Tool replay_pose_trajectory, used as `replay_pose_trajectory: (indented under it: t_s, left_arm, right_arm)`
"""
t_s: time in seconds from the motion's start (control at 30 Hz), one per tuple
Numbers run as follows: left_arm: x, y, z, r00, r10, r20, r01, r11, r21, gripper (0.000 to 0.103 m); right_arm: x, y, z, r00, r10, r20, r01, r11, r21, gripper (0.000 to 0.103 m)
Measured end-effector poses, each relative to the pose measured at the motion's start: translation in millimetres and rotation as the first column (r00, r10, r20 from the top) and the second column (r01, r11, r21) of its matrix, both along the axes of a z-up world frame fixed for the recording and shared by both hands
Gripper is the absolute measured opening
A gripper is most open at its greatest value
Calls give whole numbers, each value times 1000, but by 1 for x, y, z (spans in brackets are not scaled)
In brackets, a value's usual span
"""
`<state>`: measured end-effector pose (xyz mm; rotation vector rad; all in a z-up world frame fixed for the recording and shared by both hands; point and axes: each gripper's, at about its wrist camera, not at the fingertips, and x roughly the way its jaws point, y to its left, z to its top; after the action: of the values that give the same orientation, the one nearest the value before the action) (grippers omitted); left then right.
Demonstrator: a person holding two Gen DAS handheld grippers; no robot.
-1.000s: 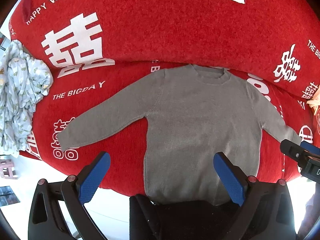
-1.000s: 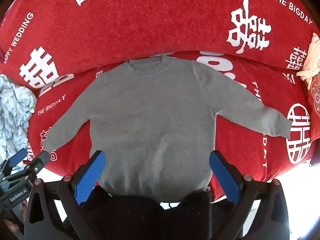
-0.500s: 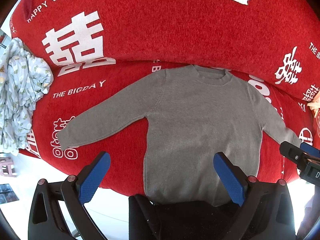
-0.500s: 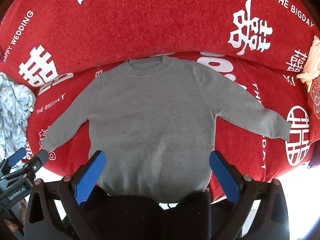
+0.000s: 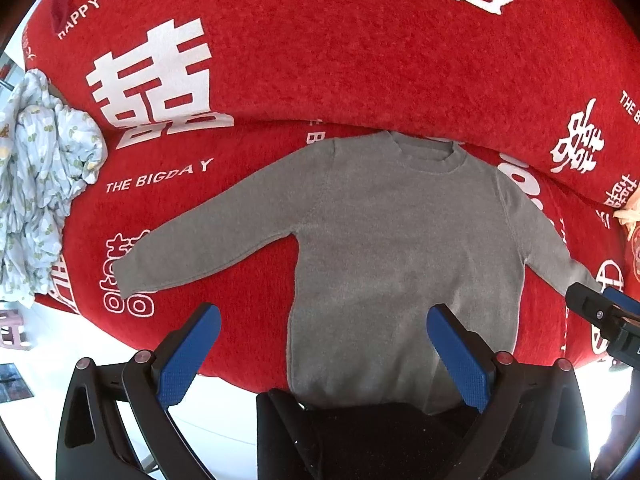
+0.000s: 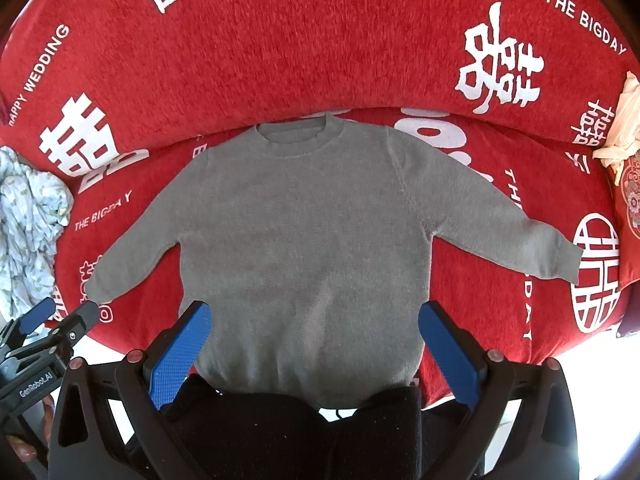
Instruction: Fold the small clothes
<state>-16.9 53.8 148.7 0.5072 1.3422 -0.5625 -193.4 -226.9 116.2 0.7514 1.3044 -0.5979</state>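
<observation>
A small grey sweater (image 5: 404, 252) (image 6: 304, 236) lies flat and face up on a red sofa seat, neck toward the backrest and both sleeves spread outward. My left gripper (image 5: 323, 334) hovers open over the sweater's lower left hem, with nothing between its blue pads. Above the middle of the hem, my right gripper (image 6: 314, 330) is open too, empty. Each gripper shows at the edge of the other's view: the right one (image 5: 604, 312) near the right cuff, the left one (image 6: 52, 320) near the left cuff.
The red sofa cover (image 5: 320, 60) (image 6: 280, 40) carries white lettering and rises into a backrest behind the sweater. A crumpled pale floral garment (image 5: 36, 200) (image 6: 24, 232) lies at the left end. A cream cloth (image 6: 622, 120) and patterned cushion sit at the right end. White floor (image 5: 100, 344) lies below the seat front.
Both views have shifted only slightly; the grippers stay open above the sweater's hem and the sweater has not moved.
</observation>
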Motion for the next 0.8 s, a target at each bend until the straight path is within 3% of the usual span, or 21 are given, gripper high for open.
replay_pose_trajectory:
  t_s: [0.8]
  left_arm:
    - [30,32,-12,997,79,-1,-79,997,14,103]
  right_arm:
    - [5,9,-3,998,-51,38,51,999,-13,103]
